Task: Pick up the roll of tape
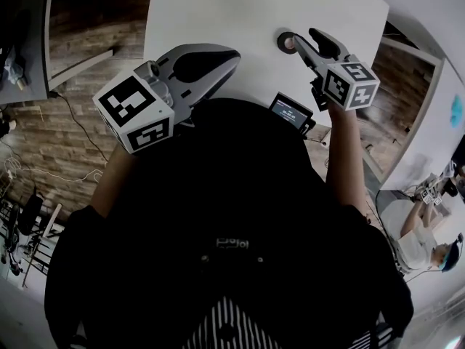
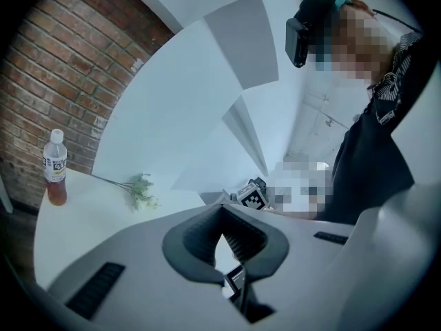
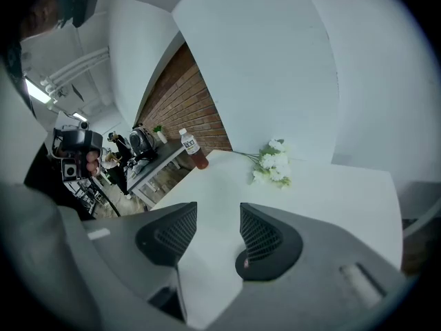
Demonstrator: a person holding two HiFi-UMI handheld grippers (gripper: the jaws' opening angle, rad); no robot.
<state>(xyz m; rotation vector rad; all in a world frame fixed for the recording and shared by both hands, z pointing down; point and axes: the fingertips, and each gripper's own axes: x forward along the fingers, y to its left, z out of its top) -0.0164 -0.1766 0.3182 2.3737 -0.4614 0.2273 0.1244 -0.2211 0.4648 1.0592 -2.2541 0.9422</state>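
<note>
A drink bottle [image 2: 55, 168] stands at the white table's [image 1: 240, 13] far corner, white flowers [image 3: 274, 163] lying nearby, brick wall [image 2: 55, 61] beyond.

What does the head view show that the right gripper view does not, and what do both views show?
Only the head view: the left gripper, a small screen and the roll of tape, clear and close to the right gripper. Only the right gripper view: a bottle standing on the white table. Both: that table and the right gripper.
</note>
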